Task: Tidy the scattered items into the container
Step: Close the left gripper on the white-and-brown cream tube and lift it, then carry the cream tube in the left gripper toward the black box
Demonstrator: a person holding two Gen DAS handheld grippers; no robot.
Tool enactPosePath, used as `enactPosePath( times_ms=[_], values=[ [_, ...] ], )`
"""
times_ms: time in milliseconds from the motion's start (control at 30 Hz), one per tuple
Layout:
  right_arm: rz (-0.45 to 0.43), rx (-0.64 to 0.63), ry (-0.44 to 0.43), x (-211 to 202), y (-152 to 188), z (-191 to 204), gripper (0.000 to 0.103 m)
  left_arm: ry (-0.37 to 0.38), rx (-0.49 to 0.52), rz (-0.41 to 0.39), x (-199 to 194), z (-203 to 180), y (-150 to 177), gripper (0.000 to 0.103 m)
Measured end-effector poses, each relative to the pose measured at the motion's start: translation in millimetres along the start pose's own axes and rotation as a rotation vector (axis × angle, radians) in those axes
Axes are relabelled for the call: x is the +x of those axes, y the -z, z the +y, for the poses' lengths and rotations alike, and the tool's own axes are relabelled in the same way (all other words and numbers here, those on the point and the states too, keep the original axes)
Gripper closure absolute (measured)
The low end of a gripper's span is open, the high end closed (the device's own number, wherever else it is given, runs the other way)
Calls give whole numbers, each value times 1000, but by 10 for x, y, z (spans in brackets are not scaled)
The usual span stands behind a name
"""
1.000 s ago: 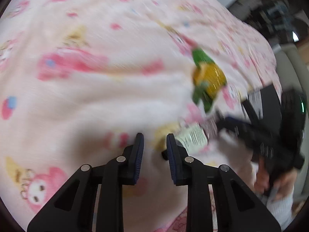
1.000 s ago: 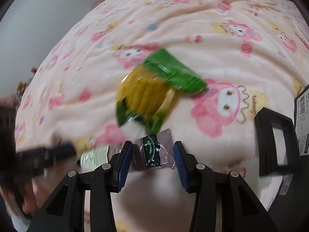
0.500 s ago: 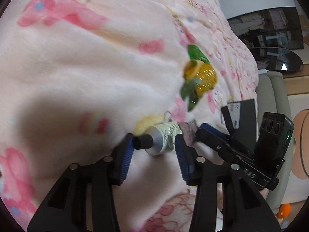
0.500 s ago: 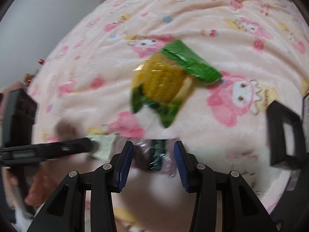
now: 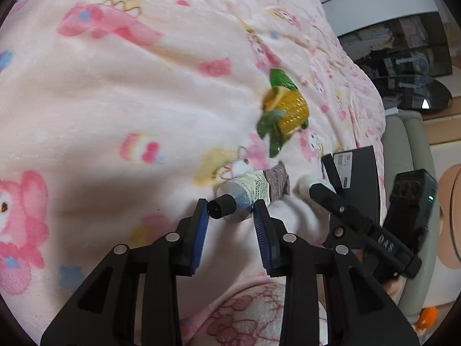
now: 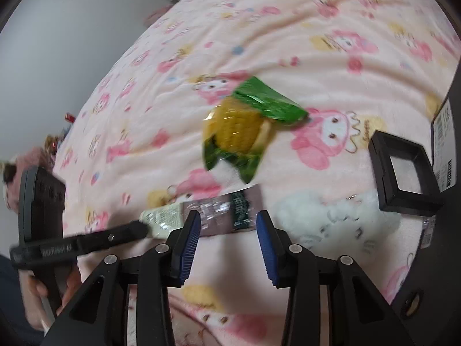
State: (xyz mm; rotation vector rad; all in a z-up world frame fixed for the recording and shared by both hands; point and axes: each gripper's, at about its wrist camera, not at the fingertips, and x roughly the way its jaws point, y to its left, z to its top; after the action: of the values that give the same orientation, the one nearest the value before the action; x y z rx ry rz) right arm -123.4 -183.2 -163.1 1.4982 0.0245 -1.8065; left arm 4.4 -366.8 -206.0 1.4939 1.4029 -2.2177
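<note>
A tube (image 5: 247, 193) with a black cap, silver shoulder, cream label and purple-brown tail lies on the pink blanket (image 5: 115, 101). My left gripper (image 5: 230, 210) straddles its cap end, its jaws closing, with one pad against the cap and the other against the shoulder. In the right wrist view the tube's tail (image 6: 227, 213) lies under my right gripper (image 6: 227, 219), which is open and hovers over it without pressing. A packet of yellow corn in a green wrapper (image 6: 239, 132) lies just beyond. The black container (image 6: 449, 144) stands at the right edge.
A black square frame (image 6: 403, 173) stands beside the container. A white fluffy patch (image 6: 337, 216) lies on the blanket near it. A hand (image 6: 34, 288) holds the left gripper's handle. Dark shelves (image 5: 403, 57) and a grey chair (image 5: 409, 158) lie past the blanket's edge.
The left gripper, nearly shut beside the tube, opened, moved over the cap end, then narrowed onto it. The right gripper rose slightly over the tail, its jaw gap unchanged.
</note>
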Motion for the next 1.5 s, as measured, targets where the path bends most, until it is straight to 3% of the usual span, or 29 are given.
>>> enactPosePath(
  times_ms=[67,133,200,300,367,433,500,533,600,633,767,933,1067,1133,1200,1333,1500],
  values=[
    [26,44,-36,75,-60,-126,63,-19,-26,10,18,54,-47,59],
    [40,46,-33,176,-108,-151,63,-16,-41,-1,19,91,-84,55],
    [63,1,6,280,-119,-97,63,-10,-41,3,50,107,-103,54],
    [96,-80,35,419,-77,28,45,-2,-47,32,168,128,-111,54],
    [94,-123,20,430,-33,123,43,-4,-29,43,224,97,-97,56],
    [81,-130,12,378,-1,160,48,-36,-20,30,193,69,-89,57],
    [58,-105,-14,250,31,140,56,-18,-21,11,78,33,-69,57],
    [43,-78,-42,157,50,112,70,2,-13,7,35,3,-54,67],
    [33,-17,-218,-61,88,119,77,92,18,30,-59,-145,13,71],
    [9,-17,-253,-204,138,167,77,94,50,22,-110,-265,65,71],
    [-78,-95,-160,-596,337,330,77,9,177,4,-154,-694,256,71],
    [-89,-63,-42,-796,396,126,76,-15,136,-33,-230,-695,312,70],
    [-76,-28,-25,-852,410,-117,74,-45,87,-74,-336,-503,282,70],
    [-72,-16,-13,-820,378,-166,67,-54,60,-72,-344,-391,249,70],
    [-67,-8,-9,-721,334,-174,63,-46,43,-48,-310,-285,225,68],
    [-37,-2,-6,-439,196,-150,62,-19,53,55,-97,-162,188,54],
    [-8,-56,-19,-51,-76,-16,62,61,72,185,116,-40,228,54]
  ],
)
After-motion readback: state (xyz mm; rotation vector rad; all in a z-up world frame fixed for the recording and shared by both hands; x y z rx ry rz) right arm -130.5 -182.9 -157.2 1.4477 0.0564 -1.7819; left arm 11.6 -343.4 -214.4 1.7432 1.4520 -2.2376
